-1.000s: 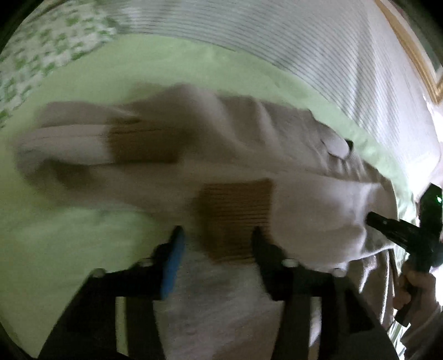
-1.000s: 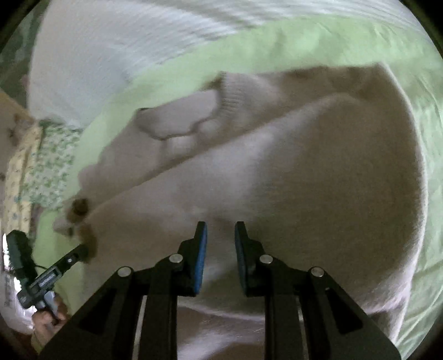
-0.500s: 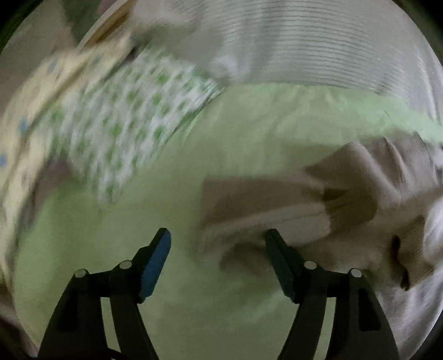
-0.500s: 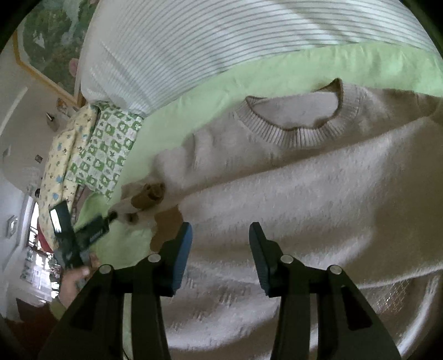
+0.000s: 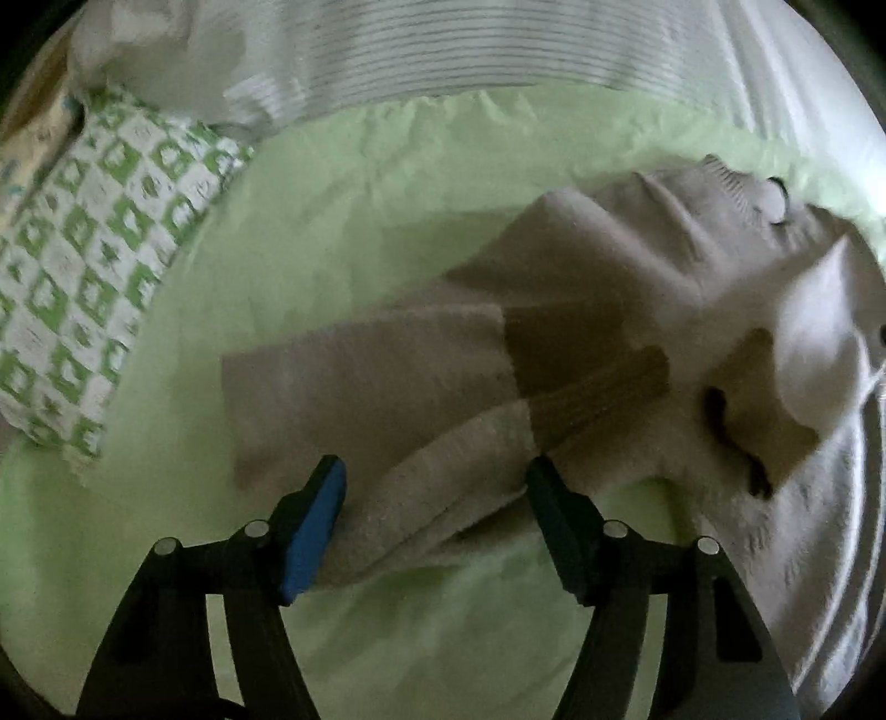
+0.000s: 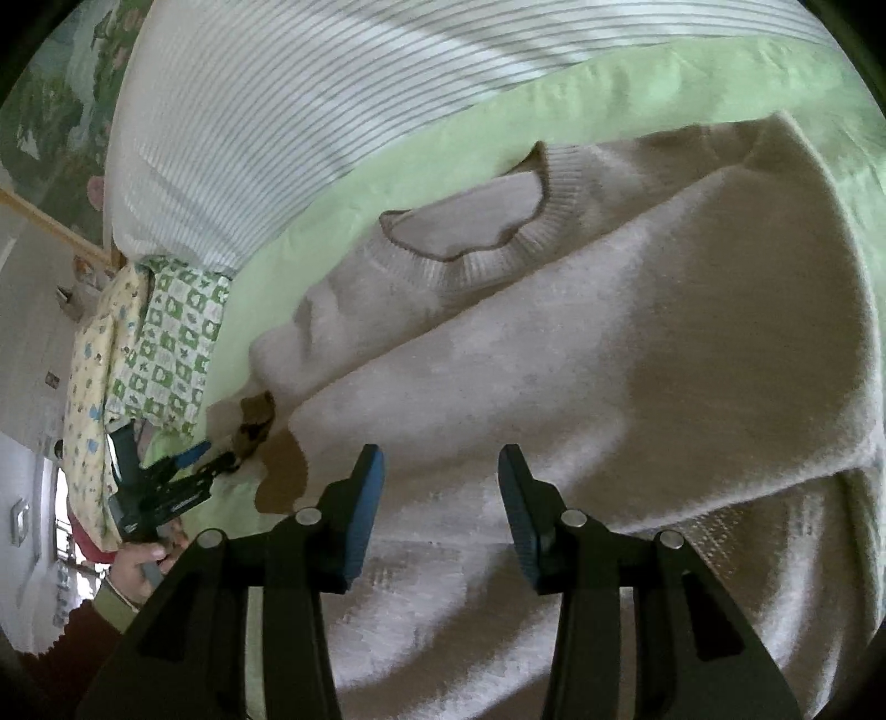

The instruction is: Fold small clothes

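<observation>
A beige knit sweater lies on a green sheet, its ribbed collar toward the far side. Both sleeves stretch out to the left, one across the other, and their brown cuffs are folded back onto the body. My left gripper hovers over the nearer sleeve. Its jaws stand wide and are closing, with the sleeve between them and no pad pressing on it. The right wrist view shows the left gripper by the cuffs. My right gripper is open above the sweater's body, holding nothing.
A green-and-white patterned pillow lies at the left, with a yellow printed one beside it. A striped white blanket runs along the far side of the sheet. A person's hand holds the left gripper's handle.
The left gripper swung left from over a cuff on the body to the sleeve ends and opened wider. The right gripper opened from almost shut and drew back, bringing the collar into view.
</observation>
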A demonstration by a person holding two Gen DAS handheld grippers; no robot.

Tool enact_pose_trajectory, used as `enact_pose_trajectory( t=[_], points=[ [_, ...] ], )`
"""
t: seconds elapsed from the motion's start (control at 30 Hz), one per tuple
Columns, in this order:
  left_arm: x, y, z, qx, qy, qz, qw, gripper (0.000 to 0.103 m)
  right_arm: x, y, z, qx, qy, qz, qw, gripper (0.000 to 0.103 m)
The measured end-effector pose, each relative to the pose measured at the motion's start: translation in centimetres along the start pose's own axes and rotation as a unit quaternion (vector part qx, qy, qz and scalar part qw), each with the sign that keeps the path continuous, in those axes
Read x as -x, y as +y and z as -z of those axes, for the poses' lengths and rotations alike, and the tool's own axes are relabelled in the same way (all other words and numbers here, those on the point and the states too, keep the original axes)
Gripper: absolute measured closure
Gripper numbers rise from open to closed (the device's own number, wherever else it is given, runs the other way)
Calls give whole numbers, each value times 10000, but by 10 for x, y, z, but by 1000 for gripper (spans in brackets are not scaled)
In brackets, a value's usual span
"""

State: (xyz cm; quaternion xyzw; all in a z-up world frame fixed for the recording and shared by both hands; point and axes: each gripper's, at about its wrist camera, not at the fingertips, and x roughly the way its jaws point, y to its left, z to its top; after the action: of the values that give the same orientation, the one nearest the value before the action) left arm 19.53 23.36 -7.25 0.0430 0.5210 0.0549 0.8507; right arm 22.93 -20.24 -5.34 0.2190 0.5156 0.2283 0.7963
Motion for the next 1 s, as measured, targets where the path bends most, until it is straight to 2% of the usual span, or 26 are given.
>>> enact_pose_trajectory(
  t=[0.1, 0.23, 0.37, 0.4, 0.43, 0.47, 0.5, 0.6, 0.67, 0.73, 0.8, 0.87, 0.97, 1.0],
  points=[
    [-3, 7, 0, 15, 102, 163, 9998, 33, 0, -1, 3, 9, 30, 37, 10000, 58],
    [-2, 0, -4, -297, 267, 521, 9978, 33, -2, 2, 9, 16, 96, 25, 9999, 58],
    [-14, -8, -5, -779, 453, 297, 9955, 33, -3, 5, 10, 25, 107, 14, 9999, 58],
    [-19, -8, -5, -842, 506, 186, 9950, 40, -2, 5, 10, 12, 96, 3, 10000, 58],
    [-22, -9, -5, -861, 555, 125, 9947, 53, -1, 6, 10, 24, 82, 28, 10000, 58],
    [-28, -9, -6, -898, 656, 45, 9938, 87, -1, 8, 10, 51, 71, 37, 10000, 58],
    [-30, -9, -7, -874, 706, -76, 9936, 93, 0, 9, 10, 67, 62, 28, 10000, 59],
    [-12, -9, -12, -550, 403, 48, 9977, 100, 5, 13, 10, 139, 10, -34, 9999, 58],
    [16, -12, -20, -178, 29, 272, 9995, 100, 9, 15, 10, 194, -42, -103, 9997, 58],
    [47, -22, -33, 106, -378, 616, 9973, 100, 16, 17, 10, 227, -148, -172, 9995, 59],
    [82, -44, -52, 323, -863, 1055, 9901, 100, 21, 17, 9, 220, -238, -202, 9993, 59],
    [121, -75, -70, 543, -1377, 1675, 9747, 100, 28, 14, 8, 149, -366, -200, 9990, 59],
    [153, -136, -96, 607, -1878, 2359, 9515, 100, 38, 6, 5, -23, -562, -177, 9983, 58],
    [157, -155, -101, 622, -1937, 2514, 9463, 100, 41, 3, 4, -94, -618, -153, 9979, 58]
  ],
)
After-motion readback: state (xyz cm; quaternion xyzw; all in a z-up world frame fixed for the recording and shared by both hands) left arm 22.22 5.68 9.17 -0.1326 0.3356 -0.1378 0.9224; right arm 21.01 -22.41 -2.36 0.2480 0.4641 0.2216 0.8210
